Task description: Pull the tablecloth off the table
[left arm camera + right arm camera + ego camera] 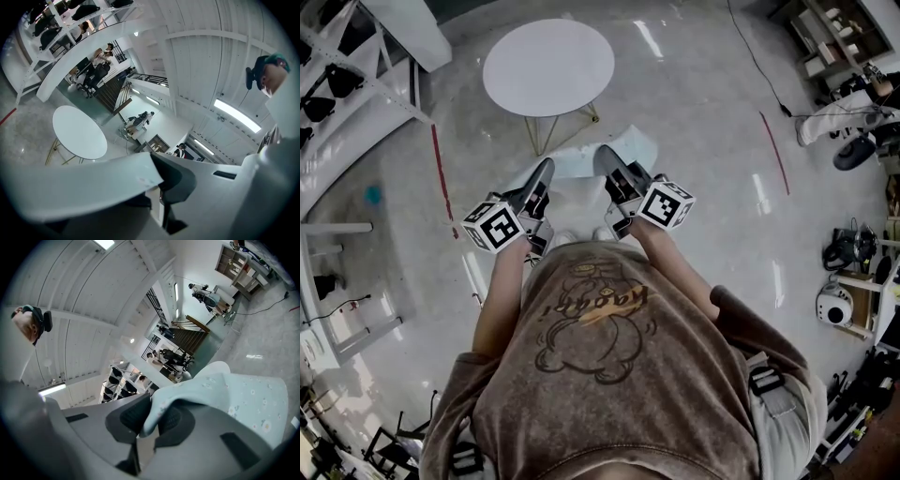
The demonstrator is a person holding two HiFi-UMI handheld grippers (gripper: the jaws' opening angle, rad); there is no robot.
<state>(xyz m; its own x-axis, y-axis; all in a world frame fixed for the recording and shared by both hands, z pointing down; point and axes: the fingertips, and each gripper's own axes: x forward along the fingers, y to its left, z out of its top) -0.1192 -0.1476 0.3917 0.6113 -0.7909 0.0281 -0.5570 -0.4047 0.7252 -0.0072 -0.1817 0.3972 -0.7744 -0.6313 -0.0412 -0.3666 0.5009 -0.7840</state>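
The round white table (548,66) stands bare on its thin gold legs ahead of me; the left gripper view shows this table (77,131) too. The pale blue tablecloth (581,161) hangs off the table, stretched between both grippers in front of the person's chest. My left gripper (542,176) is shut on one edge of the cloth (79,187), which covers its left jaw. My right gripper (609,161) is shut on the other edge, and there the flower-printed cloth (234,399) folds down between the jaw pads (131,416).
Red tape lines (441,178) (775,150) mark the shiny grey floor on both sides of the table. White racks (337,84) stand at the left, and shelves with gear (862,281) at the right. A cable (759,66) runs across the floor at the back right.
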